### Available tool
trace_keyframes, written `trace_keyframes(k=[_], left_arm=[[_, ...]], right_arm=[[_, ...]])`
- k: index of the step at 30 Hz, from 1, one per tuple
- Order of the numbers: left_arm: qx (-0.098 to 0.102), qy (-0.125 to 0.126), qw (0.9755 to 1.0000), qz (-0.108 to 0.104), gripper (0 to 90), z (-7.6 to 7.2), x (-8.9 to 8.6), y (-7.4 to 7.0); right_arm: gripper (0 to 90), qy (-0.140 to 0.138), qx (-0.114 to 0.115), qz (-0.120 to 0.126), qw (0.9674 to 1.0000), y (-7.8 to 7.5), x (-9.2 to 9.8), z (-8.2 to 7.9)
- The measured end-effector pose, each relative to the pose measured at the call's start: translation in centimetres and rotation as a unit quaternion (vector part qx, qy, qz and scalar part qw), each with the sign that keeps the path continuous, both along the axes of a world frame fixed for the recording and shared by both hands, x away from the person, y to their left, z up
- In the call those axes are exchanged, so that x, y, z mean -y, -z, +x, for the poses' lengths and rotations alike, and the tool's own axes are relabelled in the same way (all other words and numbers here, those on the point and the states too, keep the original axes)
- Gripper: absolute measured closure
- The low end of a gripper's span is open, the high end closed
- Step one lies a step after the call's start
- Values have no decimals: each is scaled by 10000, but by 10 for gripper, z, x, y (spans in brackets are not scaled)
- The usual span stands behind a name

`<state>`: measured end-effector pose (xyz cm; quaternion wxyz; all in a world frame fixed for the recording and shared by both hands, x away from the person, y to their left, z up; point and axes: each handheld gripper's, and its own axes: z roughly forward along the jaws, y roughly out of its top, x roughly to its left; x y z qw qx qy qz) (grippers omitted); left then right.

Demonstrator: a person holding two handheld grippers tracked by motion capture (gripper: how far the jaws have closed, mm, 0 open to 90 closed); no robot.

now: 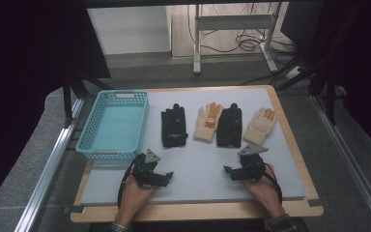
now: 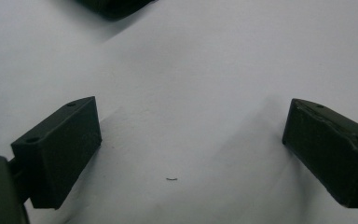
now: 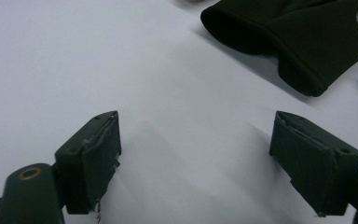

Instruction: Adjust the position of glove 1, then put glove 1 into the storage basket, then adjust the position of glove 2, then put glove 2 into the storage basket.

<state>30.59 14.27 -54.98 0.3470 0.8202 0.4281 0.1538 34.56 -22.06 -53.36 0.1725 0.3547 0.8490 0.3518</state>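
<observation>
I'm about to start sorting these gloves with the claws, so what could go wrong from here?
1. The four gloves lie close together; the cream glove and the black glove beside it nearly touch, so a claw might snag both.
2. The gloves are limp and flat on the mat, so the open right claw could pinch only a thin fold and lose it.
3. The basket sits at the left edge, overhanging the mat; a bump from the left claw could shift it.

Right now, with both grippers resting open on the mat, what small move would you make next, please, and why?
Probably ease the left gripper forward to the cuff of the left black glove. Both it and the right gripper stand open and empty, that glove lies nearest the blue basket, and bare mat lies between.
</observation>
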Motion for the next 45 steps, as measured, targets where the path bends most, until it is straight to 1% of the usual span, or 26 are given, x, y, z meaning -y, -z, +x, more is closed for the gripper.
trace_keyframes(k=[4, 12, 29, 31, 35, 36, 39, 41, 42, 43, 44, 45], left_arm=[[10, -11, 10000, -4, 49, 0, 0, 0], [24, -17, 10000, -12, 52, -1, 0, 0], [20, -3, 10000, 7, 54, -1, 0, 0], [21, -2, 10000, 8, 54, -1, 0, 0], [22, -4, 10000, 5, 54, -1, 0, 0], [22, -4, 10000, 7, 54, -1, 0, 0], [24, -5, 10000, 6, 54, -1, 0, 0], [24, -5, 10000, 5, 54, -1, 0, 0], [24, -5, 10000, 5, 54, -1, 0, 0], [25, -6, 10000, 5, 54, -1, 0, 0], [23, -5, 10000, 6, 54, -1, 0, 0], [23, -5, 10000, 5, 54, -1, 0, 0]], right_arm=[[119, -52, -16, -25, 10000, 0, -1, 0], [111, -25, -18, -37, 10000, 0, -1, 0], [128, 43, -20, -15, 10000, 0, 0, 0], [146, 82, -35, 19, 10000, -1, 0, 0], [167, 69, -37, 23, 10000, -2, 2, 1], [187, 59, -75, 49, 9999, -3, 2, 3], [209, 67, -75, 110, 9999, -5, 4, 4], [257, 89, -72, 176, 9998, -9, 5, 7], [257, 89, -72, 176, 9998, -9, 5, 7], [285, 93, -65, 188, 9998, -11, 6, 8], [336, 115, -42, 241, 9996, -14, 8, 12], [336, 115, -42, 241, 9996, -14, 8, 12]])
